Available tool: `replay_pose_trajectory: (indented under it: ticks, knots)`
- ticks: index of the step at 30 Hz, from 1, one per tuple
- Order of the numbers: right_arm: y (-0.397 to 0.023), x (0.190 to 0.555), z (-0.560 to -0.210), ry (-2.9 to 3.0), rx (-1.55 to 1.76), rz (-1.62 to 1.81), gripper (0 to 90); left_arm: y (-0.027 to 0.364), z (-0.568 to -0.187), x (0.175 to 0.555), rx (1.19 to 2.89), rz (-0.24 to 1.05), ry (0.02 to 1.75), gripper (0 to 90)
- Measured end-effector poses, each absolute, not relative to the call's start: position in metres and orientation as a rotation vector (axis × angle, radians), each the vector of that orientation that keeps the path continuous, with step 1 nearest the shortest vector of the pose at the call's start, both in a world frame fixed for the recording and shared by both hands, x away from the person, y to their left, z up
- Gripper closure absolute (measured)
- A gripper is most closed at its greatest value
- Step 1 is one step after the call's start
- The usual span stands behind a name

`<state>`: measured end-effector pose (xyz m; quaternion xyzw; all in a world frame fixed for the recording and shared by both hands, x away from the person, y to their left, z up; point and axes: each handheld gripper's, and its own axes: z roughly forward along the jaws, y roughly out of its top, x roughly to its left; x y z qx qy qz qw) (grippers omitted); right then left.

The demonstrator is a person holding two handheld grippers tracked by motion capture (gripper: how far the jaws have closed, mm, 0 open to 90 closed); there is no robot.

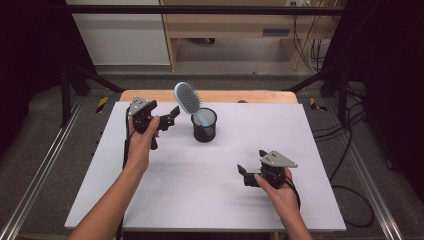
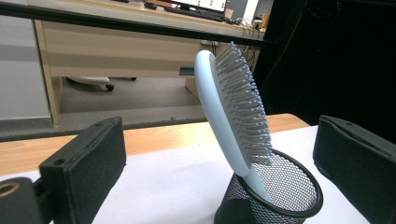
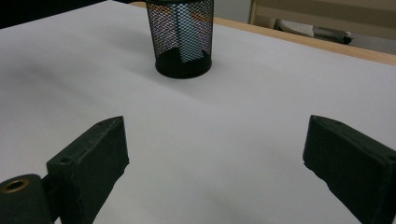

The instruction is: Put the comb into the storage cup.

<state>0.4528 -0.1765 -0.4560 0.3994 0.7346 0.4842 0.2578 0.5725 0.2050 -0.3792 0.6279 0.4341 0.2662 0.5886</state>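
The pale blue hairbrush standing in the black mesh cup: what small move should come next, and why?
Probably ease the left gripper forward until its open jaws straddle the pale blue hairbrush. It already faces the brush head, which leans out of the black mesh cup, while the right gripper sits farther away, open.

white table top (image 1: pixel 200 190), wooden desk (image 1: pixel 225 25), cables (image 1: pixel 350 150)

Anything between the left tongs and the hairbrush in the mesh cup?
Nothing visible. The left tongs are open beside the mesh cup, and the hairbrush stands tilted in it with bare white table between.
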Motion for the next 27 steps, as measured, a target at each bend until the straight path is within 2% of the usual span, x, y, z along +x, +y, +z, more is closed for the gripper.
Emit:
replay_pose_trajectory:
  ticks: [27]
  knots:
    - [-0.178,0.453,-0.456,1.973,1.101,1.308,3.0,0.242,-0.372,0.553,1.481,0.710,0.985,1.7]
